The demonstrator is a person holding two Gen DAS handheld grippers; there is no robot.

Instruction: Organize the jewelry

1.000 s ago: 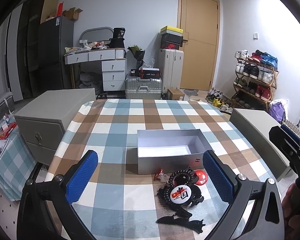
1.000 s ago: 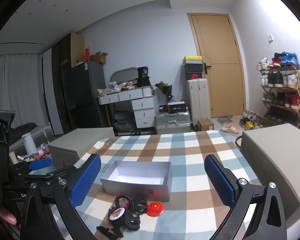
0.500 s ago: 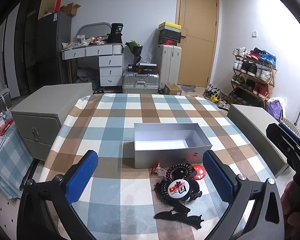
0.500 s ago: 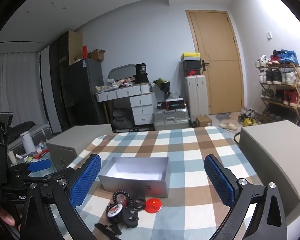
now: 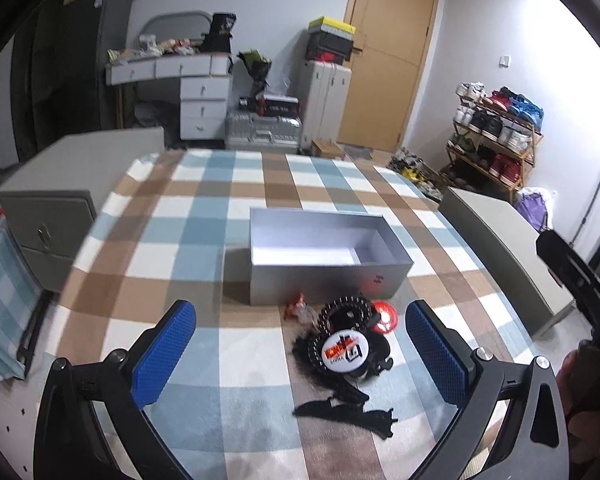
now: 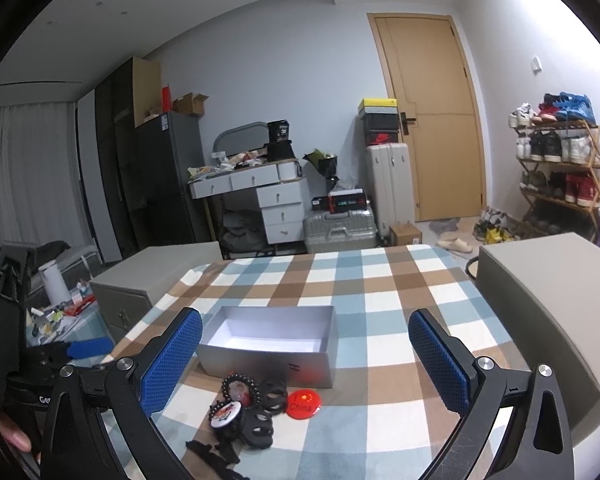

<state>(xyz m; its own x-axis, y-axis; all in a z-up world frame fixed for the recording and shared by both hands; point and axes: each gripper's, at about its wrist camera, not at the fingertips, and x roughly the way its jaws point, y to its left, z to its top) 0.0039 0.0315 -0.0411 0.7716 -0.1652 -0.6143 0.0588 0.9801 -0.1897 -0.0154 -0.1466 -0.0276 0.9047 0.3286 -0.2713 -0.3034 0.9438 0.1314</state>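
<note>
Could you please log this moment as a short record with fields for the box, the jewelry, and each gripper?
box: silver box, open, nothing visible inside, on the checked tablecloth
jewelry pile: on the cloth just in front of the box, none in it yet
items: red badge, white round badge, black beaded bracelet, black hair clips
left gripper: open, holding nothing, above the pile
right gripper: open, holding nothing

Right gripper (image 6: 304, 354) spread wide above the checked surface (image 6: 380, 292), silver box (image 6: 270, 346) open between its blue pads, beaded bracelet (image 6: 239, 389), white badge (image 6: 225, 414) and red badge (image 6: 303, 402) clustered just near of the box.
</note>
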